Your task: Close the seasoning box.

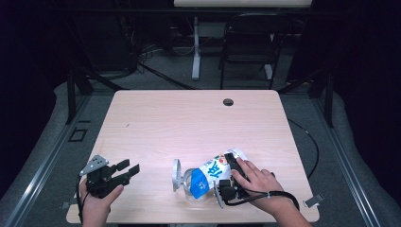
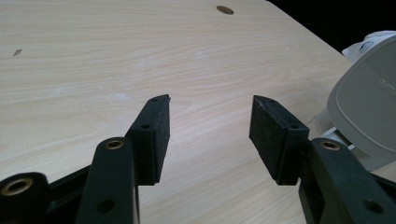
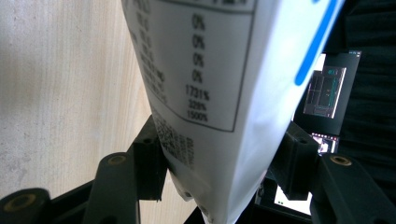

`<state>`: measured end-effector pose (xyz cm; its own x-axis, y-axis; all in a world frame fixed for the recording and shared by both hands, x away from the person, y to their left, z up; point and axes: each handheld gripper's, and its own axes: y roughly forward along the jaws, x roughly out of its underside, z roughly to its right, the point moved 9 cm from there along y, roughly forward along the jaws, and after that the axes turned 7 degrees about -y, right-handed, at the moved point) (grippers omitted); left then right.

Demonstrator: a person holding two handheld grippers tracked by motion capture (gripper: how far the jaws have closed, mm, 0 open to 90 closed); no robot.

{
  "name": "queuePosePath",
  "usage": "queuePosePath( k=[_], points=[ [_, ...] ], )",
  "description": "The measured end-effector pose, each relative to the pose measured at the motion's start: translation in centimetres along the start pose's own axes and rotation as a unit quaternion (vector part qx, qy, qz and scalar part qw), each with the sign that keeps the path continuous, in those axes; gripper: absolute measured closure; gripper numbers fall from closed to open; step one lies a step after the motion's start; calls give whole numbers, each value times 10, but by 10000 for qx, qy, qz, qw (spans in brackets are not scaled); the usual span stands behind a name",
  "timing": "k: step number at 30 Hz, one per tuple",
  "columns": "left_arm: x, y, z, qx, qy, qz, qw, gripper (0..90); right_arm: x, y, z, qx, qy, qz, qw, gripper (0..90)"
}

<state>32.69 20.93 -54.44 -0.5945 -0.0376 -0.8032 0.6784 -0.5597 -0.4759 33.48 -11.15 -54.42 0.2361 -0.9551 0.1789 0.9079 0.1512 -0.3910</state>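
Glossy printed pouch (image 1: 215,172), crumpled, tapering

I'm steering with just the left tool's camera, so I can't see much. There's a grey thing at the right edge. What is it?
Observer: It looks like the lid of a jar that lies on its side on the table.
Operator: Is anything holding the jar?
Observer: Yes. The right tool grips it, with a jaw on each side of its white label.
Operator: Is my tool close to it?
Observer: Your left tool sits to the left of the jar, with bare table between them.
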Motion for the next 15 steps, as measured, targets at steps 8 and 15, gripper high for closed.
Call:
queuePosePath(
  k=[8,15],
  points=[
    [0,0,-1,-10,-3,-6,10000,486,-1,0,0,-23,-47,16,10000,450],
    [0,0,-1,-10,0,-6,10000,486,-1,0,0,-51,-60,-12,10000,450]
  ],
)
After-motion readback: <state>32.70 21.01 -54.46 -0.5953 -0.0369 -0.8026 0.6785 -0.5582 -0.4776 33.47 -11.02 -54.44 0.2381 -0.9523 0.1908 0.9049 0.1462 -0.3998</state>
